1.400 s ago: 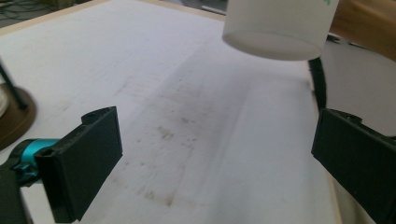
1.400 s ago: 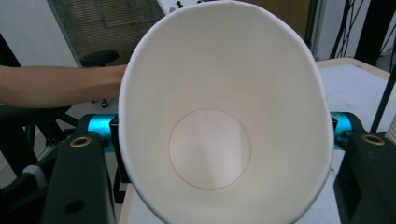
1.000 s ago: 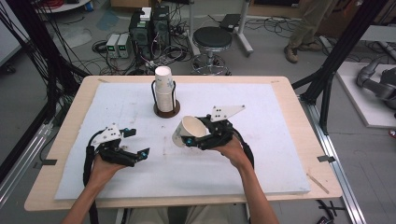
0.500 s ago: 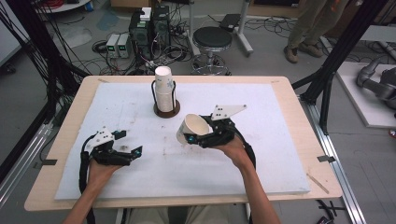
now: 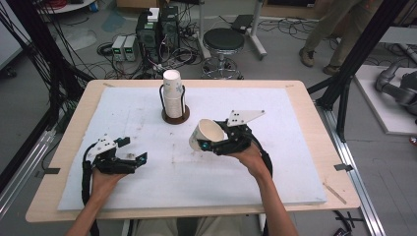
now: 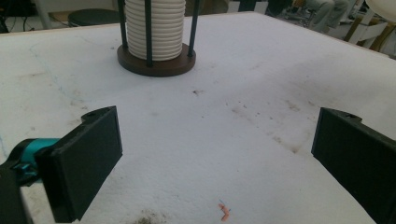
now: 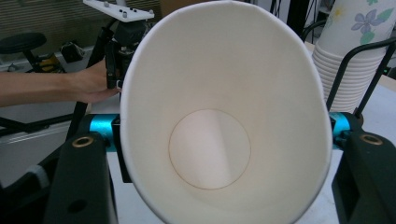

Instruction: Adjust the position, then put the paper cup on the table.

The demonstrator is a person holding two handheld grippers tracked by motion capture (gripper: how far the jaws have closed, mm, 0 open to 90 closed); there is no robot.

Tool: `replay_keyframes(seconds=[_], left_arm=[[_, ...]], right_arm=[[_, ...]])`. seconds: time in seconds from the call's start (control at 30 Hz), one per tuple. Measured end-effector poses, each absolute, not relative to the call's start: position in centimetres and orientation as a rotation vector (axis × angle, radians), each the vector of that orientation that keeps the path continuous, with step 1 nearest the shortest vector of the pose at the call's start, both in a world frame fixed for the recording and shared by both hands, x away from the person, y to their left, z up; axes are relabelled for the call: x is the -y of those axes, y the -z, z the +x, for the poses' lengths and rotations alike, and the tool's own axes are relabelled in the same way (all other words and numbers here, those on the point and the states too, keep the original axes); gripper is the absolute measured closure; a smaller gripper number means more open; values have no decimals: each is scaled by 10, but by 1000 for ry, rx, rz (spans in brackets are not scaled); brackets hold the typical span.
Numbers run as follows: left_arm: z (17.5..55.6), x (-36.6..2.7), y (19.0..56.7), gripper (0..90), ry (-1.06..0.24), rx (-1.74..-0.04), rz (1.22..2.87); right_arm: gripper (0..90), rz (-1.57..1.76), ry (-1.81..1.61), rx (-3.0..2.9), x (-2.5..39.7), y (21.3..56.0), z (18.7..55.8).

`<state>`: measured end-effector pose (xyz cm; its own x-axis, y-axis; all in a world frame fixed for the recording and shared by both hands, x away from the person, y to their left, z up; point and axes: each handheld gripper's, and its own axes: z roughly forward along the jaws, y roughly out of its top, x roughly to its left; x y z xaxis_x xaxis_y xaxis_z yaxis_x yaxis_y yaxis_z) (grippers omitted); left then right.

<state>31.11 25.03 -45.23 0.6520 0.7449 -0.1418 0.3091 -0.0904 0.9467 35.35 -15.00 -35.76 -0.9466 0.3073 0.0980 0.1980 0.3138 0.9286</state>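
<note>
Over the middle of the worktop (image 5: pixel 295 167), the right tool (image 5: pixel 212 145) grips a paper cup (image 5: pixel 205 134) tilted on its side, lifted clear. Left tool (image 5: pixel 132 150) rests open, empty. Next, I reckon, comes righting the cup near the stack (image 5: pixel 172 94).

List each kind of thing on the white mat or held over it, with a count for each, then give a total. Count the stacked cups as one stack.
Grippers: 2, left gripper and right gripper
Loose paper cup, clamped in the right gripper: 1
Stack of paper cups: 1
Cup holder with dark round base: 1
Total: 5
</note>
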Motion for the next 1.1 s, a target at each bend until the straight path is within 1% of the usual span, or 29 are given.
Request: replay_keyframes(seconds=[0.5, 1.1], left_arm=[[309, -254, 455, 17, -460, -877, 1652], [309, -252, 455, 17, -473, -873, 1662]], right_arm=[[342, 510, -1685, -2471, 150, 359, 356], [343, 586, -1468, -2533, 130, 376, 372]])
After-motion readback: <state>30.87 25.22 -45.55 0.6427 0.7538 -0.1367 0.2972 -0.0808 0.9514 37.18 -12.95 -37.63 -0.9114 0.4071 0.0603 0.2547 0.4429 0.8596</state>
